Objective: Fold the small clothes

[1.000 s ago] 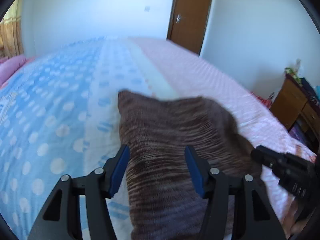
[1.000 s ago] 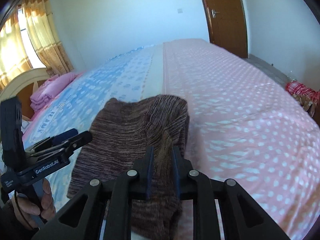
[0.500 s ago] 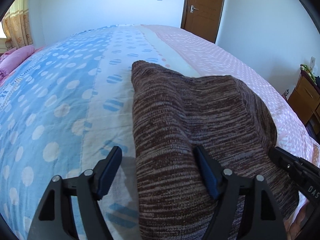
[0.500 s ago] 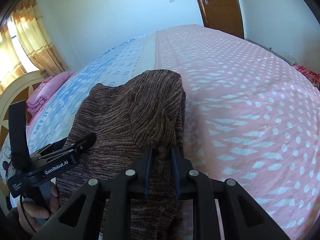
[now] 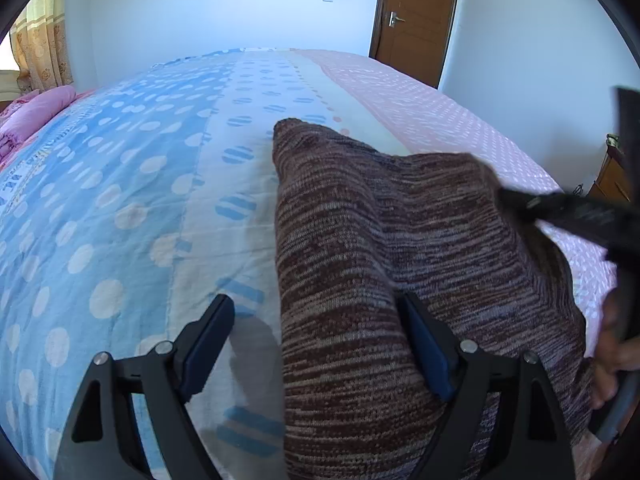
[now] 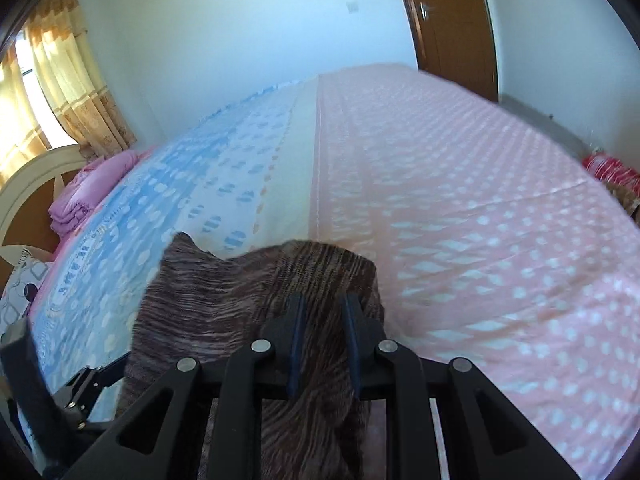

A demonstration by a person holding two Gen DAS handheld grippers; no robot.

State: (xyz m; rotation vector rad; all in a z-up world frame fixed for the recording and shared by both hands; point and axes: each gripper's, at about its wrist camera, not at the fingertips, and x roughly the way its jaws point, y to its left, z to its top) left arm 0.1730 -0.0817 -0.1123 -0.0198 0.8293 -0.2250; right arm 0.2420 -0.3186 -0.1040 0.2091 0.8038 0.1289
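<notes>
Left wrist view: a pink folded blanket point(image 5: 34, 110) lies at the far left of the bed point(image 5: 120, 200), a brown door point(image 5: 416, 16) stands in the far wall, and a wooden cabinet point(image 5: 610, 178) sits at the right edge. The brown knit garment point(image 5: 380, 248) lies on the bedspread where blue dots meet pink. The left gripper point(image 5: 316, 344) has its fingers spread wide, the right one against the cloth. The right gripper point(image 6: 322, 340) pinches a fold of the garment point(image 6: 240, 292). Curtains point(image 6: 68, 88) hang at far left.
</notes>
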